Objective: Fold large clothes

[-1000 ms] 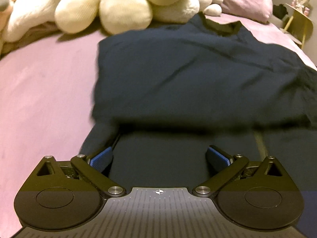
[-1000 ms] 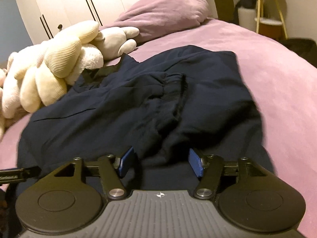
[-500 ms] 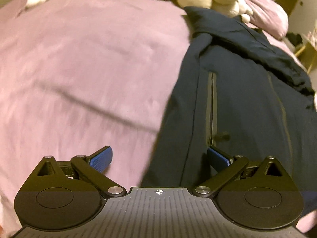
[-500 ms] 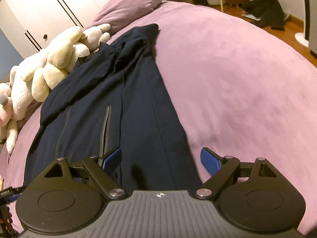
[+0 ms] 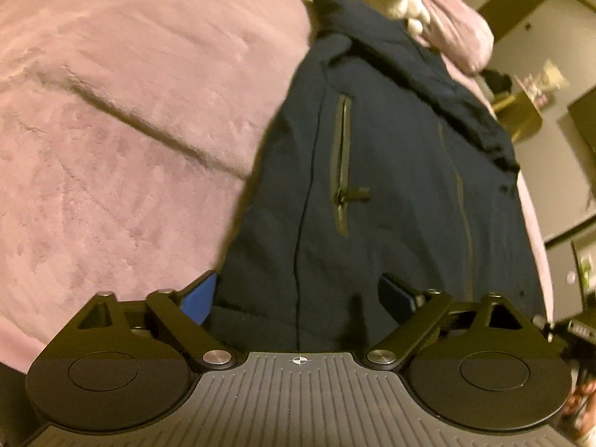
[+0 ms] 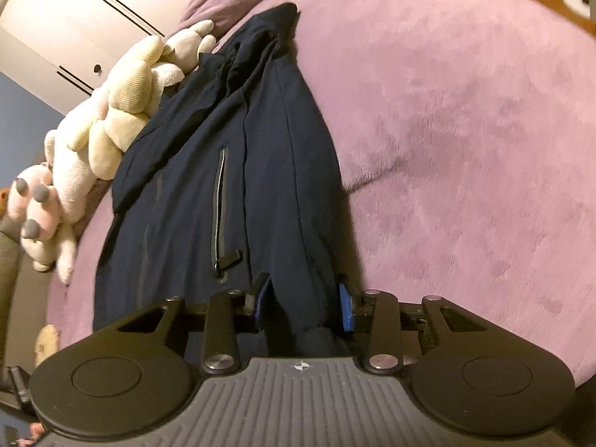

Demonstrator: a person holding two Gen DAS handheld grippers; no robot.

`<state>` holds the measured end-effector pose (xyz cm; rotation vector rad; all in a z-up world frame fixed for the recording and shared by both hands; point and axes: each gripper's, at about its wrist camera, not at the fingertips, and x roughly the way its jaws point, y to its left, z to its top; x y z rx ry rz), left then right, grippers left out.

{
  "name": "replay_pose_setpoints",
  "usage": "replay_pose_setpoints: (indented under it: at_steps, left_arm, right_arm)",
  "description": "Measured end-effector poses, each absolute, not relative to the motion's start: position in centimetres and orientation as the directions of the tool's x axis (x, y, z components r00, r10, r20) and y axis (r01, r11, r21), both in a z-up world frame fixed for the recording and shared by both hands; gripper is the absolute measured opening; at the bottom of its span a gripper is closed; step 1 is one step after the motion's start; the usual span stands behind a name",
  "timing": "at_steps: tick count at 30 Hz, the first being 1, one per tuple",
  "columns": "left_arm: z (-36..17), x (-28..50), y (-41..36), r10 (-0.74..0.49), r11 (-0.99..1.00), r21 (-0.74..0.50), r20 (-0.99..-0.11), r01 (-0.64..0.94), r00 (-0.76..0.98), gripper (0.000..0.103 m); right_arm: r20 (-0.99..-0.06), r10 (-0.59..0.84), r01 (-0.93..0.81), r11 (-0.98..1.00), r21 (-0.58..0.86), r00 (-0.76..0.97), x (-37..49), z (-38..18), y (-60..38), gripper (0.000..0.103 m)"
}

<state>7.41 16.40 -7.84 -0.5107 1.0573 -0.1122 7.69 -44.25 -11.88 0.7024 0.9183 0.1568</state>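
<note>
At my right gripper the jaws have just been closing; they stand about a third apart with the jacket's hem corner bunched between the blue pads. I cannot tell for sure that the pads press on it yet. My left gripper is wide, its jaws having eased in slightly, straddling the opposite hem corner without pinching it. I judge I am at the grasping step, taking both bottom corners before a fold. Next I need both claws firmly closed on the cloth, then a lift up the length. The navy jacket lies lengthwise on the pink bedspread, pocket zip up, its collar end by the plush toys and pillow.
</note>
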Motion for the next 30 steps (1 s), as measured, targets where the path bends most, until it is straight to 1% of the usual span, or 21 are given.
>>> replay_pose_setpoints:
  at_steps: [2, 3, 4, 5, 7, 8, 9, 10, 11, 12, 15, 17, 21, 24, 27, 28, 30]
  left_arm:
    - [-8.0, 7.7, 16.4, -0.322, 0.889, -0.435, -0.816, -0.142, 0.48, 0.084]
    - [-7.9, 7.7, 16.5, -0.321, 0.893, -0.429, -0.82, -0.137, 0.475, 0.079]
    - [-7.8, 7.6, 16.6, -0.317, 0.898, -0.42, -0.824, -0.132, 0.469, 0.071]
    - [-7.6, 7.6, 16.8, -0.317, 0.9, -0.416, -0.827, -0.127, 0.464, 0.067]
    - [-7.4, 7.6, 17.0, -0.337, 0.895, -0.431, -0.823, -0.116, 0.457, 0.056]
    - [-7.4, 7.6, 17.1, -0.347, 0.891, -0.439, -0.82, -0.112, 0.456, 0.053]
    - [-7.2, 7.6, 17.1, -0.358, 0.887, -0.45, -0.814, -0.107, 0.458, 0.046]
    - [-7.0, 7.5, 17.1, -0.37, 0.879, -0.465, -0.805, -0.105, 0.464, 0.037]
    - [-6.8, 7.5, 17.2, -0.389, 0.866, -0.488, -0.792, -0.105, 0.47, 0.033]
    - [-6.5, 7.5, 17.2, -0.404, 0.853, -0.51, -0.779, -0.111, 0.479, 0.031]
    - [-5.0, 8.1, 17.1, -0.436, 0.819, -0.563, -0.735, -0.109, 0.52, 0.027]
    - [-3.5, 8.9, 16.9, -0.457, 0.798, -0.597, -0.692, -0.088, 0.559, 0.026]
    - [-0.4, 12.3, 16.7, -0.45, 0.783, -0.619, -0.629, -0.059, 0.634, 0.025]
    - [1.2, 15.8, 17.0, -0.396, 0.781, -0.619, -0.596, -0.085, 0.699, 0.025]
    - [1.5, 19.5, 17.2, -0.303, 0.805, -0.578, -0.599, -0.137, 0.741, 0.025]
    - [1.3, 20.6, 17.4, -0.273, 0.809, -0.565, -0.607, -0.163, 0.746, 0.021]
    - [0.1, 23.1, 17.7, -0.208, 0.804, -0.545, -0.635, -0.24, 0.744, 0.021]
  right_arm:
    - [-0.678, 0.443, 0.185, 0.742, 0.644, 0.587, 7.9, -12.7, -44.9, 0.039]
    - [-0.672, 0.458, 0.197, 0.723, 0.663, 0.582, 7.9, -13.2, -45.3, 0.041]
    - [-0.659, 0.476, 0.21, 0.695, 0.687, 0.582, 8.0, -13.6, -45.7, 0.041]
    - [-0.649, 0.488, 0.225, 0.671, 0.707, 0.584, 7.9, -13.8, -45.9, 0.041]
    - [-0.622, 0.516, 0.246, 0.618, 0.747, 0.589, 7.8, -14.3, -46.3, 0.041]
    - [-0.61, 0.526, 0.246, 0.604, 0.758, 0.592, 7.7, -14.4, -46.3, 0.041]
    - [-0.604, 0.533, 0.241, 0.598, 0.765, 0.592, 7.7, -14.5, -46.3, 0.041]
    - [-0.598, 0.542, 0.233, 0.596, 0.769, 0.59, 7.6, -14.5, -46.3, 0.039]
    - [-0.598, 0.542, 0.23, 0.597, 0.769, 0.591, 7.5, -14.5, -46.3, 0.034]
    - [-0.594, 0.544, 0.226, 0.596, 0.771, 0.592, 7.5, -14.4, -46.2, 0.03]
    - [-0.555, 0.578, 0.223, 0.545, 0.808, 0.598, 7.6, -14.3, -46.1, 0.026]
    - [-0.526, 0.592, 0.214, 0.516, 0.829, 0.61, 7.9, -13.6, -45.9, 0.024]
    - [-0.471, 0.592, 0.16, 0.5, 0.851, 0.654, 9.9, -10.9, -45.2, 0.023]
    - [-0.431, 0.559, 0.133, 0.495, 0.859, 0.708, 12.5, -8.3, -44.9, 0.023]
    - [-0.411, 0.507, 0.143, 0.486, 0.862, 0.758, 15.9, -6.5, -44.8, 0.023]
    - [-0.418, 0.477, 0.145, 0.508, 0.849, 0.773, 17.2, -5.9, -44.7, 0.023]
    - [-0.45, 0.419, 0.183, 0.539, 0.822, 0.788, 19.9, -5.6, -44.1, 0.023]
